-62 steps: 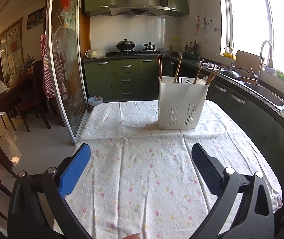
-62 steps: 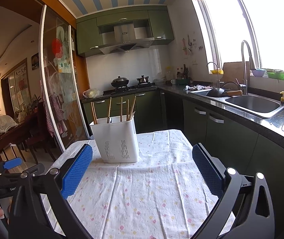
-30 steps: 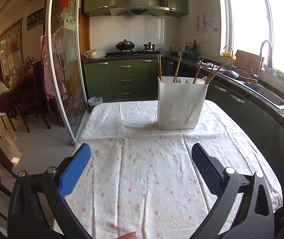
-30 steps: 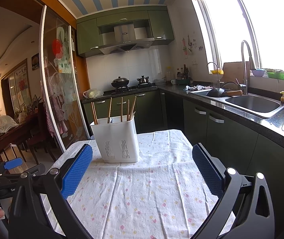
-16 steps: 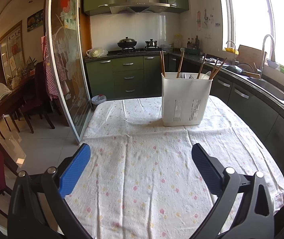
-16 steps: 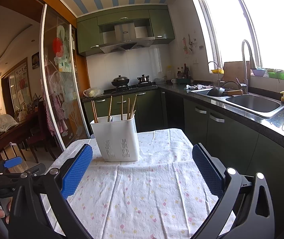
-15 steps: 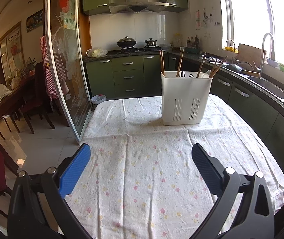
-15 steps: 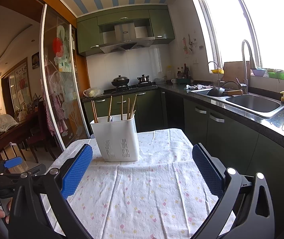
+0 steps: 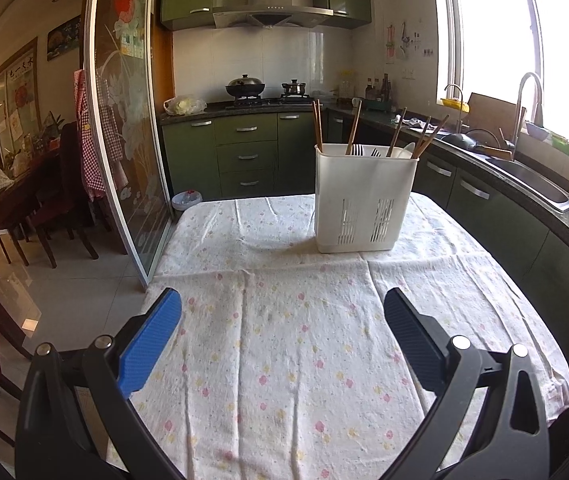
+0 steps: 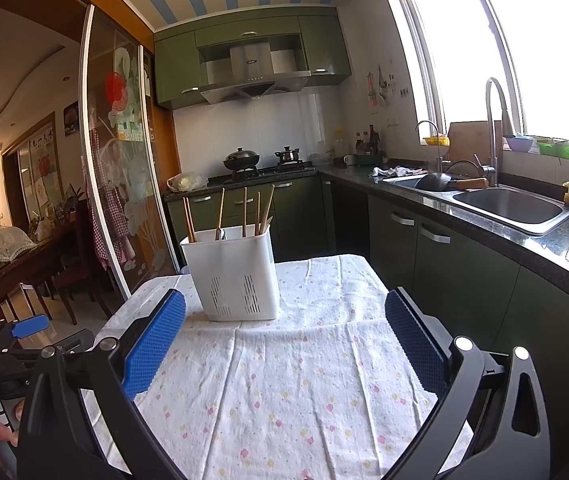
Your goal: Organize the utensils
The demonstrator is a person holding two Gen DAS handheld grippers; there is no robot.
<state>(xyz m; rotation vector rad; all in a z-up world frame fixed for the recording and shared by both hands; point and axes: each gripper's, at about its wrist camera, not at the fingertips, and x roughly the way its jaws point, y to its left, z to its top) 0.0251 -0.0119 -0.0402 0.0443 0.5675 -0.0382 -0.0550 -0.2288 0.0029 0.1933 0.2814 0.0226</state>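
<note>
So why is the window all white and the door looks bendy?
In both wrist views the window is overexposed by daylight, so nothing outside shows; the fisheye lens curves the glass door near the picture's edge, while the utensil holder stays sharp.

A home kitchen is shown. Green cabinets [image 9: 246,156] are fitted along two walls, with a steel range hood [image 9: 270,8] mounted above a gas stove on which a lidded wok [image 9: 245,87] and a small pot [image 9: 293,87] are set. A steel sink [image 10: 508,205] with a tall tap [image 10: 494,120] is placed under a bright window. Behind a sliding glass door [image 9: 124,120], a dining room with a dark wooden dining table [image 9: 0,208] and chairs [image 9: 60,204] can be seen.
</note>
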